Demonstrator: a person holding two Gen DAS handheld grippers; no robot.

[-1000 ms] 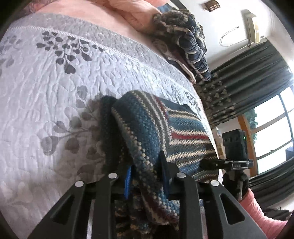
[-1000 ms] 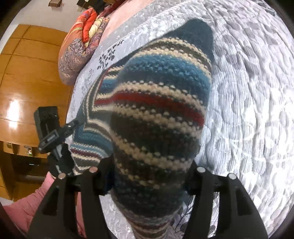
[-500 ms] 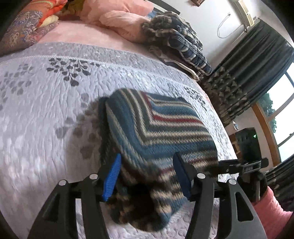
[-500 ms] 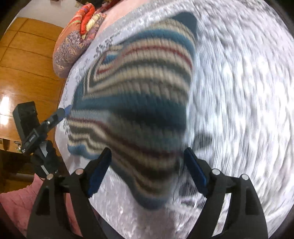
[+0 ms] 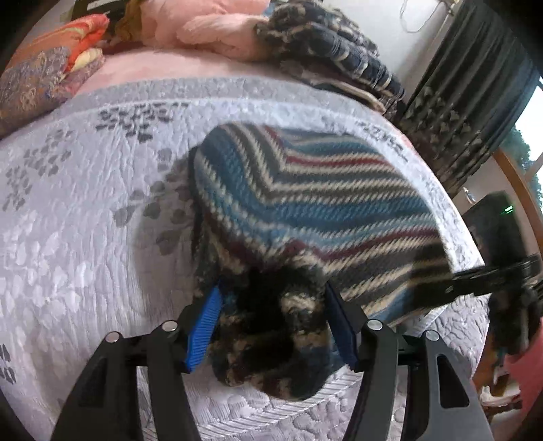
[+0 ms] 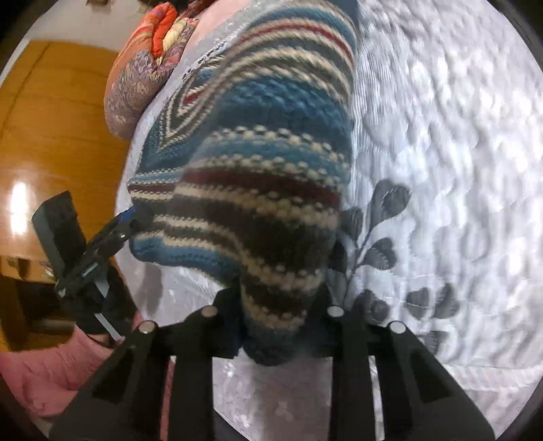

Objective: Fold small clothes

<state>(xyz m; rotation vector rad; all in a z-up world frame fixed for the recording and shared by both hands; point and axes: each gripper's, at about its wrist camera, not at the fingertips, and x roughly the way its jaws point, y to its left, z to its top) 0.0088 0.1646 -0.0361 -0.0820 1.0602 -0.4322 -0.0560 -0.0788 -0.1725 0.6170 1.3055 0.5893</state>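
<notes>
A small knitted garment (image 5: pixel 305 210), striped in blue, cream, dark red and brown, lies in a bunched heap on a bed covered by a pale grey quilted bedspread (image 5: pixel 85 220) printed with dark leaf sprigs. In the left wrist view its stripes meet in a chevron, and the near end folds down into a dark, fuzzy lump.

The left tongs (image 5: pixel 271 325) sit low over the near edge of the bed, pointing along the bedspread toward the head of the bed. Their blue-padded fingers (image 5: pixel 203 325) stand apart on either side of the near lump of knit, which fills the space between them; they look released rather than clenched, though the blur makes contact hard to judge.

The right tongs (image 6: pixel 276 315) reach in from the opposite side of the garment. A hanging fold of knit passes down between their black fingers, which press close against it on both sides, so they appear to be grasping the garment. In this view the left tongs show at the left edge, touching the garment's far corner, with a pink sleeve (image 6: pixel 40 373) below them.

At the head of the bed lie a patterned orange and purple cushion (image 5: pixel 44 78), a pink blanket (image 5: pixel 210 30) and a dark checked cloth pile (image 5: pixel 332 57). Dark curtains (image 5: pixel 468 101) hang by a window on the right. Wooden panelling (image 6: pixel 61 118) fills the left of the right wrist view.
</notes>
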